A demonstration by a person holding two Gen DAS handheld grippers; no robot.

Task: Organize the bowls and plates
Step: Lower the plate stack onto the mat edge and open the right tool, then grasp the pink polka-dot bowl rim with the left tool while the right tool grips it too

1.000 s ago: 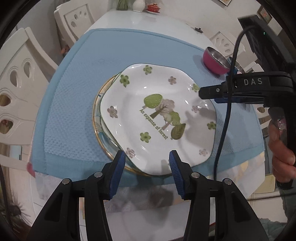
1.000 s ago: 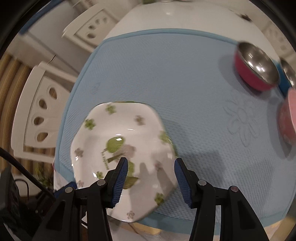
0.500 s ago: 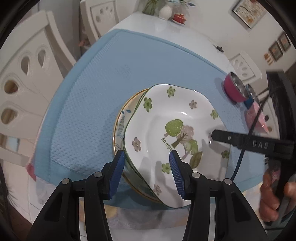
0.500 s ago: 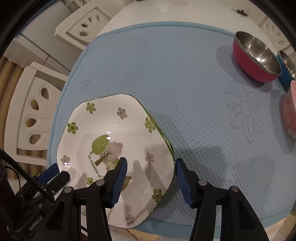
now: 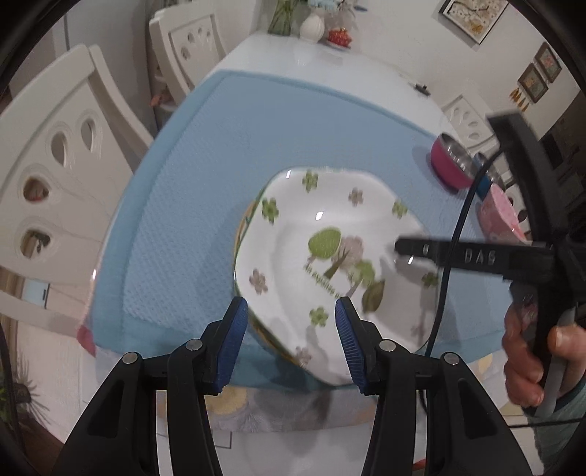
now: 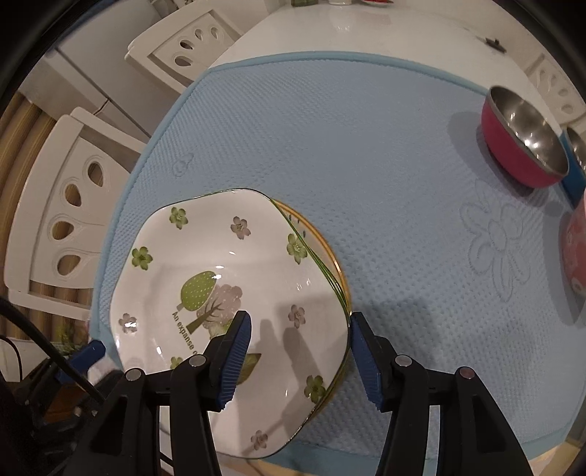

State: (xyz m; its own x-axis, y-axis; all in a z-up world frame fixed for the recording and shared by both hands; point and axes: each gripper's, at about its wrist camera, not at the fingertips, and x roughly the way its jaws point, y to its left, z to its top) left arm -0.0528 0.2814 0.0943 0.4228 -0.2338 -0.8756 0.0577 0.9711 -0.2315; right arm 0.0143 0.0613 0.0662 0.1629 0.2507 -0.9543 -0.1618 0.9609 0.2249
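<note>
A white square plate with a green tree and flowers (image 5: pixel 329 252) (image 6: pixel 227 278) lies stacked on a gold-rimmed round plate (image 6: pixel 329 252) (image 5: pixel 243 227), at the blue mat's near edge. My left gripper (image 5: pixel 289 329) is open and empty, just above the stack's near edge. My right gripper (image 6: pixel 298 344) is open and empty, over the plate's right corner; it shows from the side in the left wrist view (image 5: pixel 403 249). A red steel-lined bowl (image 6: pixel 523 139) (image 5: pixel 450 161) stands at the mat's far right.
The blue textured mat (image 6: pixel 366 146) covers the white table (image 5: pixel 311 62). A pink bowl (image 6: pixel 575 249) (image 5: pixel 498 212) and a blue bowl (image 6: pixel 577 146) sit by the red one. White chairs (image 5: pixel 55 175) stand along the left side. A vase (image 5: pixel 311 23) stands at the far end.
The left gripper has shifted over the stack's near edge, still open. The right gripper has drawn slightly back over the plate's right side. The plates lie unmoved.
</note>
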